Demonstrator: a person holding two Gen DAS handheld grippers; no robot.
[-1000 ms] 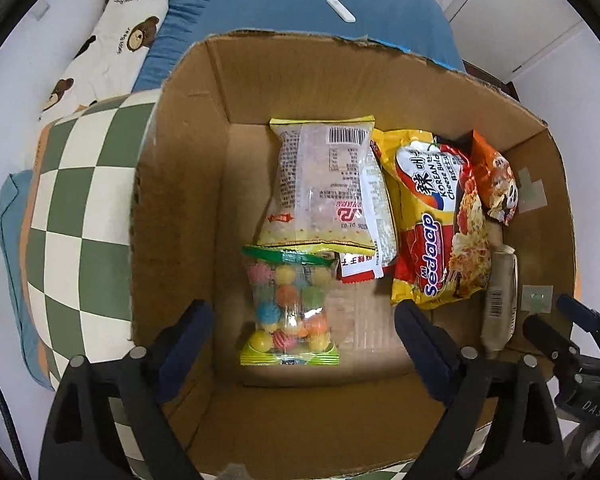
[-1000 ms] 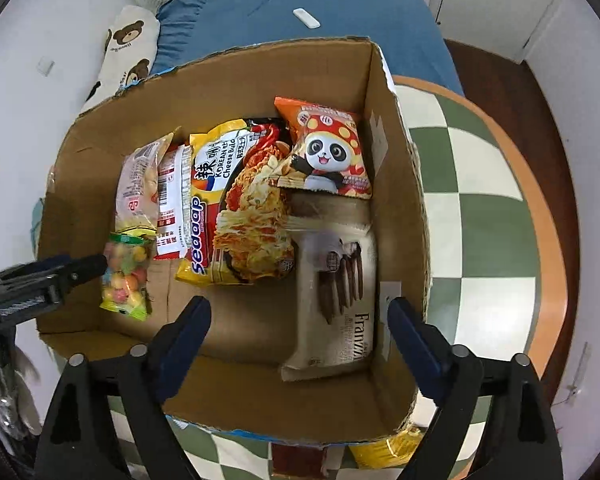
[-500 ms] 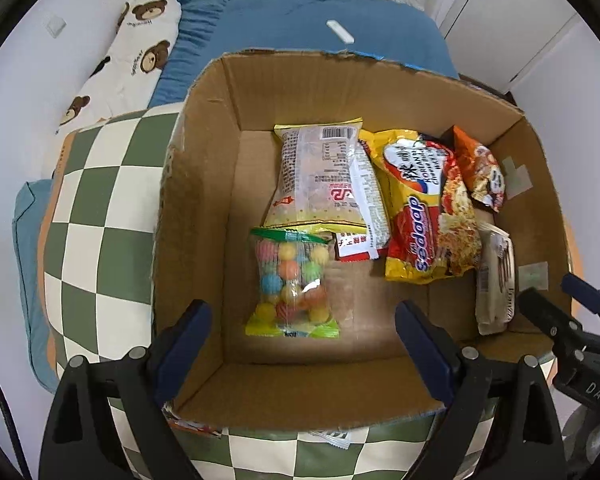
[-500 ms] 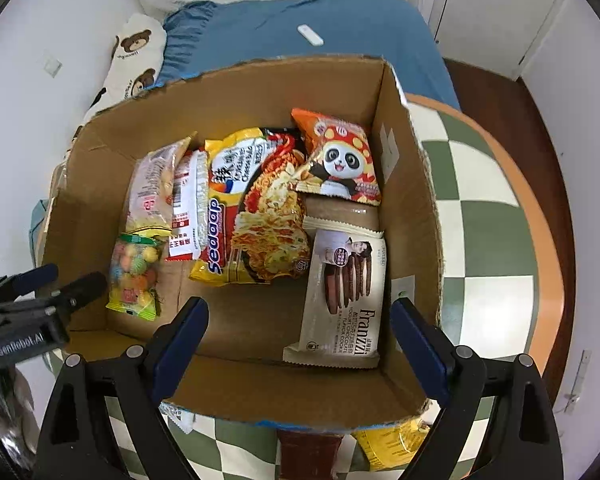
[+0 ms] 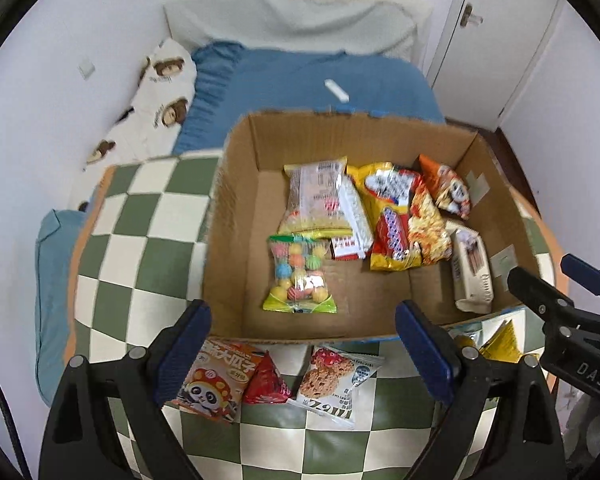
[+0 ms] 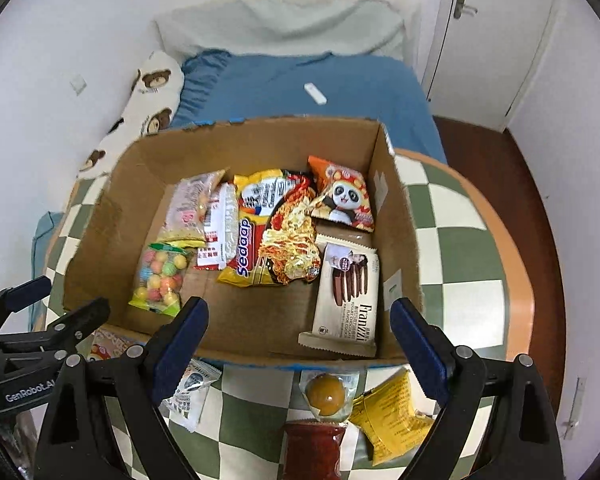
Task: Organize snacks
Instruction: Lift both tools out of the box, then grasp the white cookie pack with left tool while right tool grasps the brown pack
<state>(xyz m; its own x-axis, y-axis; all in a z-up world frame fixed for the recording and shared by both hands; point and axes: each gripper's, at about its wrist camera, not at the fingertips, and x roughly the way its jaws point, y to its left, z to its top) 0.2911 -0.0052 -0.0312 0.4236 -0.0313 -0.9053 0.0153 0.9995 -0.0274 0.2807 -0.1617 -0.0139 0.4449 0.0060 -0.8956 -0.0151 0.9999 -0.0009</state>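
the left gripper has its jaws wide apart and holds nothing; it hangs over the near edge of the cardboard box. the right gripper is likewise spread and empty, over the same near wall.

six packs lie in the box, all beyond the jaws. going left to right in the right wrist view: one bag of coloured candy balls ahead of the left finger, one pale pink bag behind it, one white and red sachet, one yellow sedaap noodle pack straight ahead between the fingers, one orange panda bag at the far right, and one franzzi cookie pack just ahead of the right finger, against the right wall.

outside the box, on the checked table, the left wrist view shows three packs between and below its jaws: one panda snack bag by the left finger, one red triangular packet, one cookie pack. the right wrist view shows one round yellow sweet, one dark red pack and one yellow bag between its jaws.
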